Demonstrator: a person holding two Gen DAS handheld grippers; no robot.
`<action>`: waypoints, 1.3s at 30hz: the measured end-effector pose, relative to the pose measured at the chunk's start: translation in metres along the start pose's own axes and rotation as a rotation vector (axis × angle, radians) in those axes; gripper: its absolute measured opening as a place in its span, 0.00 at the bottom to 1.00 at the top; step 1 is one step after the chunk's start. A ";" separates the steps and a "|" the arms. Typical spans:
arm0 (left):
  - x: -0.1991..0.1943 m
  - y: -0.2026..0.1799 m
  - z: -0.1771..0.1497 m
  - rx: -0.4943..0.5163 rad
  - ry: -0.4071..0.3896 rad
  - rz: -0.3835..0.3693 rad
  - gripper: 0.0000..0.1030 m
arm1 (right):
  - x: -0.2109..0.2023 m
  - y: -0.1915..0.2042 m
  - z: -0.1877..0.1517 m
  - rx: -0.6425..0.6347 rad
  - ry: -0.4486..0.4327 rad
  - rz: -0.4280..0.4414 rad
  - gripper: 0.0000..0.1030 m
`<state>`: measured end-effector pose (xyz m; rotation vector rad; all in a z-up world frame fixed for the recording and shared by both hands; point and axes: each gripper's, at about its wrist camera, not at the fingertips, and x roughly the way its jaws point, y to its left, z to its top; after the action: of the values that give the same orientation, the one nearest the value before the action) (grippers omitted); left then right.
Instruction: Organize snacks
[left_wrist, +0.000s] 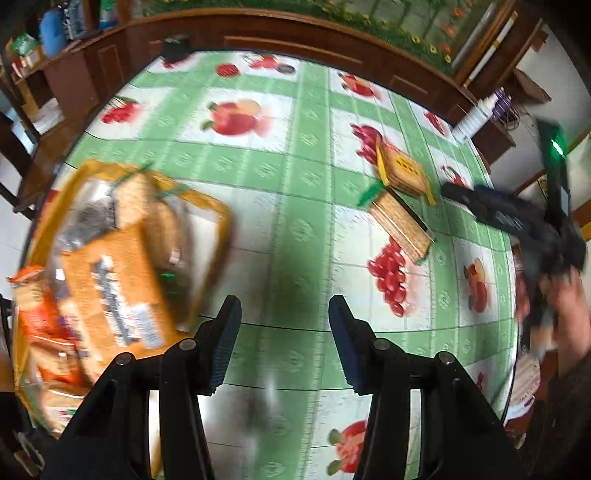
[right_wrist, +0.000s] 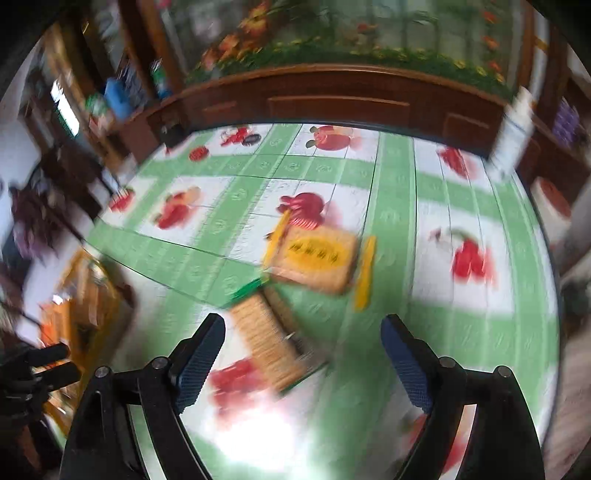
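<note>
An orange basket (left_wrist: 218, 206) at the left of the left wrist view holds several snack packs, with an orange box (left_wrist: 110, 280) on top. My left gripper (left_wrist: 284, 314) hangs open over bare tablecloth to the basket's right, nothing between its fingers. Two cracker packs lie on the cloth: a yellow-edged one (right_wrist: 317, 258) and a green-edged one (right_wrist: 269, 339). My right gripper (right_wrist: 303, 328) is open above the green-edged pack, which shows between its fingers untouched. The basket (right_wrist: 85, 295) is at the left in the right wrist view. The right gripper (left_wrist: 498, 210) and the person's hand (left_wrist: 569, 306) show at the right of the left wrist view.
The round table wears a green fruit-print cloth (left_wrist: 295, 166). A dark wooden cabinet (right_wrist: 340, 103) runs behind it. A white bottle (left_wrist: 474, 118) stands by the far right edge and a small dark object (left_wrist: 175, 46) at the far edge. Both views are motion-blurred.
</note>
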<state>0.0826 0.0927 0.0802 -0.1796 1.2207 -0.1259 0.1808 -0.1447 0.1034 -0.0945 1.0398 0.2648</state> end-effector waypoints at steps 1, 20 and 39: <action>0.004 -0.001 -0.001 0.000 0.014 -0.005 0.46 | 0.008 0.000 0.008 -0.066 0.008 -0.021 0.86; 0.016 -0.004 -0.010 -0.009 0.098 -0.039 0.46 | 0.116 0.018 0.043 -0.451 0.201 -0.007 0.88; 0.092 -0.120 0.061 -0.042 0.175 -0.155 0.49 | 0.050 -0.064 -0.049 -0.208 0.256 -0.042 0.73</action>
<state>0.1711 -0.0386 0.0405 -0.3048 1.3836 -0.2552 0.1800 -0.2077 0.0327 -0.3453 1.2605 0.3279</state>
